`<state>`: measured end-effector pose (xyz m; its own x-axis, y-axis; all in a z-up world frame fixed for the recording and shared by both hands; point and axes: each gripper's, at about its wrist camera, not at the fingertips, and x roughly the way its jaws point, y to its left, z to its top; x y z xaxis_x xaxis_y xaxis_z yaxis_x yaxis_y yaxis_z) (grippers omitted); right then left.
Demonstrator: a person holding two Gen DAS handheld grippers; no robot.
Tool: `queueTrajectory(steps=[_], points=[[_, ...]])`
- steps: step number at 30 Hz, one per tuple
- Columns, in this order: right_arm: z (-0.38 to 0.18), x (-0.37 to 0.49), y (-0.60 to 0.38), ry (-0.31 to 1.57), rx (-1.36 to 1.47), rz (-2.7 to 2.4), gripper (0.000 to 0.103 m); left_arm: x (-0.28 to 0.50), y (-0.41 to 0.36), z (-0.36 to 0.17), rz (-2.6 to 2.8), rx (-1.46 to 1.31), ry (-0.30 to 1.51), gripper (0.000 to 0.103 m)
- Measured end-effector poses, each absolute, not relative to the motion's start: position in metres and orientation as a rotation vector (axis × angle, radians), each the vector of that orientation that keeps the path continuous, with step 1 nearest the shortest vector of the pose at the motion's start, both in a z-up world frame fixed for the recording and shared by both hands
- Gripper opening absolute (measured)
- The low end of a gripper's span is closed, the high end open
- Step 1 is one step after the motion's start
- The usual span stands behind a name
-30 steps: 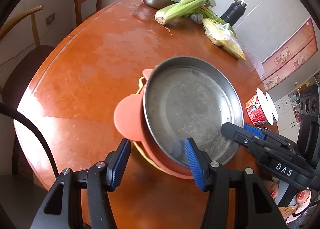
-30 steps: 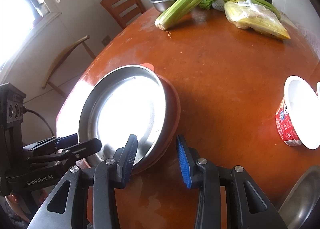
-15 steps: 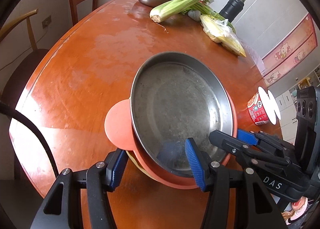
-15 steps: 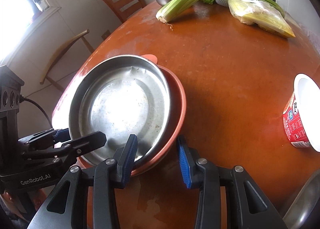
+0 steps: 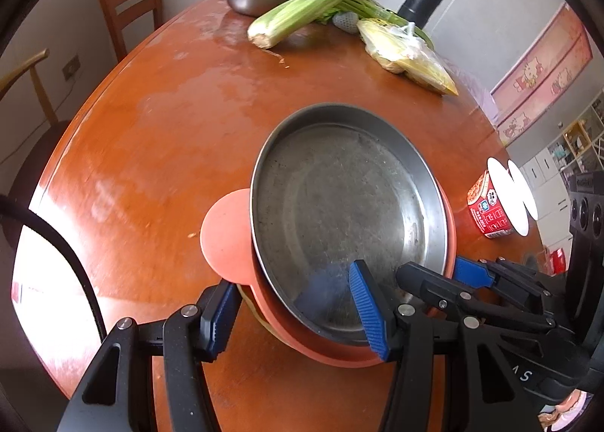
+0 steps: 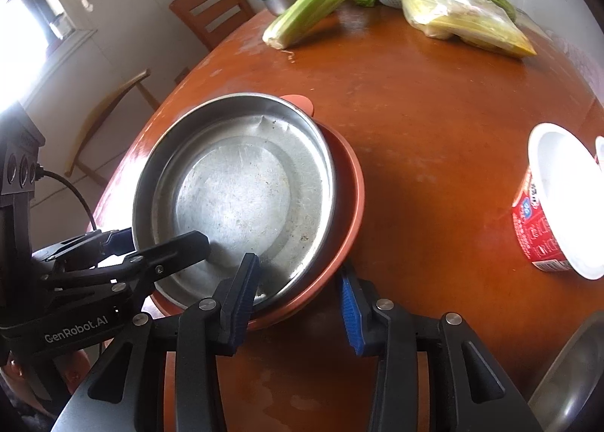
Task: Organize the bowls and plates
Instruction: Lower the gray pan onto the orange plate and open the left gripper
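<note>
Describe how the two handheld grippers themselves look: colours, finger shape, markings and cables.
Both are black plastic-and-metal frames with silver pivot screws and ribbed blue pads on the inner finger faces. The left gripper body shows white lettering reading GenRobot.AI in the right wrist view, and a black cable runs to it. The right gripper has partly visible white letters.

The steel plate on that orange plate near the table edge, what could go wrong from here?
1. The steel plate sits off-centre in the orange plate, so it may slide or tip if either moves.
2. The right tool is opening with the stack's rim between its fingers; the left tool straddles the same rim, so one-sided support might tilt the stack.
3. The stack lies near the table edge and could fall off.
</note>
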<state>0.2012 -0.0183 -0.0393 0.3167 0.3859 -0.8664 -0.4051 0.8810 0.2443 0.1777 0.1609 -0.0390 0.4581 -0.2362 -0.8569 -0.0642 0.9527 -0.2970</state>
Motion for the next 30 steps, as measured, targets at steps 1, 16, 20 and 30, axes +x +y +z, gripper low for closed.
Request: queueTrajectory(steps=[1,16,20,30], points=[[-0.04,0.202,-0.02,1.135,-0.015,0.516,0.044,0.179,0.158,-0.039,-0.111,-0.296,1.093,0.056],[-0.037,0.197,-0.036,1.117,-0.012,0.467,0.044,0.189,0.139,-0.038,-0.131,-0.25,1.08,0.057],[-0.035,0.195,-0.034,1.109,-0.017,0.459,0.044,0.19,0.139,-0.038,-0.128,-0.252,1.081,0.058],[-0.032,0.196,-0.035,1.096,-0.013,0.457,0.048,0.188,0.142,-0.036,-0.105,-0.231,1.068,0.058]])
